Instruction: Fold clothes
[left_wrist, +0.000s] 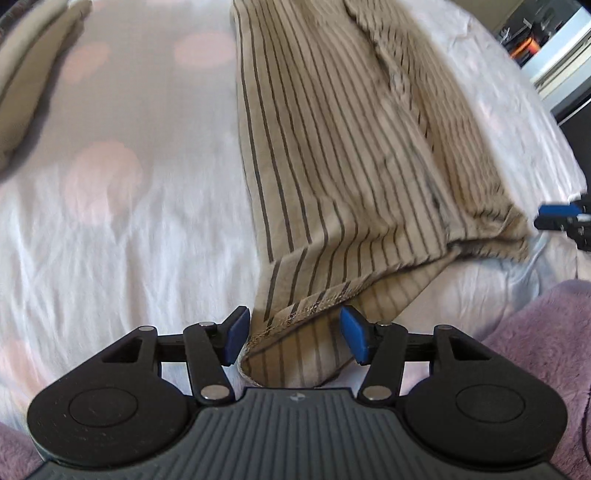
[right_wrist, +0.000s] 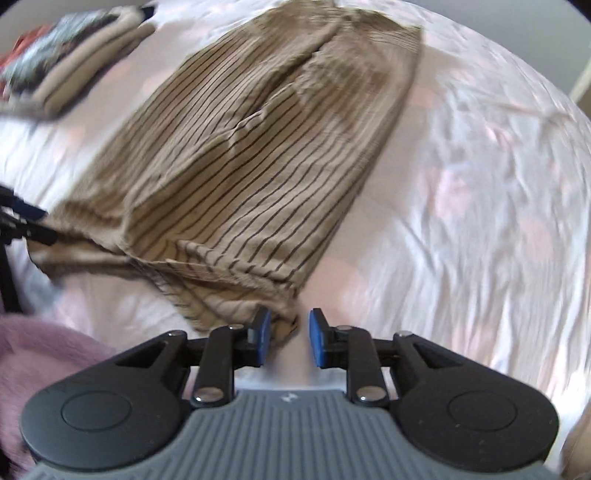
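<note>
The striped tan garment (left_wrist: 332, 147) lies folded on the bed (left_wrist: 110, 221). The left gripper (left_wrist: 295, 336) has its 2 fingers apart around one near corner of it. The right gripper (right_wrist: 290, 338) also has its fingers apart, at the other corner.

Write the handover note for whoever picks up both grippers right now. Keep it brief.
Left gripper: jaws open, straddling the near left corner of the striped garment, not clamped.
Right gripper: jaws open, the near right corner between them and against the left pad, not clamped.
Garment lies lengthwise on the white bedsheet, sides already folded inward into a long strip. Folded clothes sit stacked at far left.
Left to do: close both on the near corners, fold the strip away from you, then stack it.
</note>
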